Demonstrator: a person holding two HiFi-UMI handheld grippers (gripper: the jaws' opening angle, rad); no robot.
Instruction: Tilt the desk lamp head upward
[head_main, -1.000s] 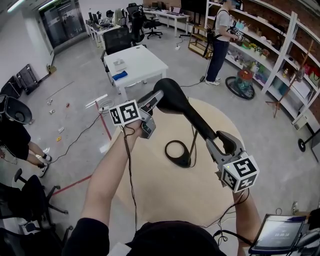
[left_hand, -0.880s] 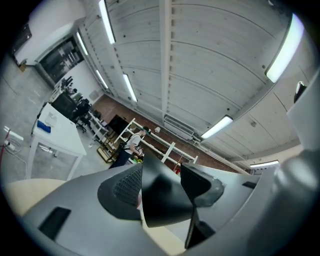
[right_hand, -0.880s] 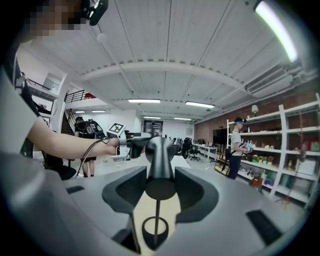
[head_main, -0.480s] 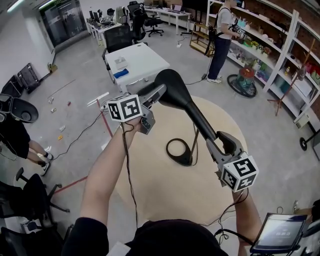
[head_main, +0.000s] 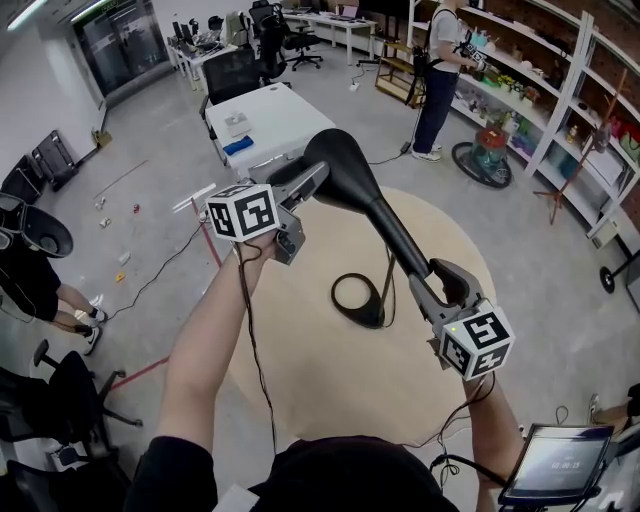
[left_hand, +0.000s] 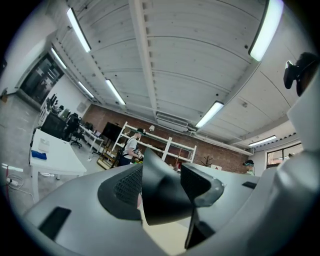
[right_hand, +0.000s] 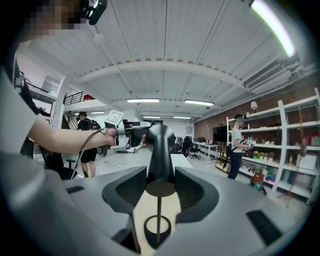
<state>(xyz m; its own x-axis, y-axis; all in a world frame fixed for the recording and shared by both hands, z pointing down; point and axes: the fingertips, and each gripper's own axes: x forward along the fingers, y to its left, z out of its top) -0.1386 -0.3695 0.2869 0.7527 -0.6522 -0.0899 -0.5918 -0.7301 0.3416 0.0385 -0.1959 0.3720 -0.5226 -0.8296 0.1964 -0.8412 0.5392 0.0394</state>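
A black desk lamp stands on the round beige table, its ring base near the middle. In the head view the lamp head is held high at the left end of a long arm. My left gripper is shut on the edge of the lamp head; in the left gripper view the black shade sits between its pads. At the arm's lower end my right gripper is shut on it. In the right gripper view the arm runs away between the jaws, above the ring base.
A white table stands beyond the round one, with office chairs behind it. A person stands at the shelves on the right. Another person sits at the far left. A tablet lies at the bottom right.
My left gripper and the lamp head have risen a little and drifted left. The right gripper has stayed on the arm, nearly still.
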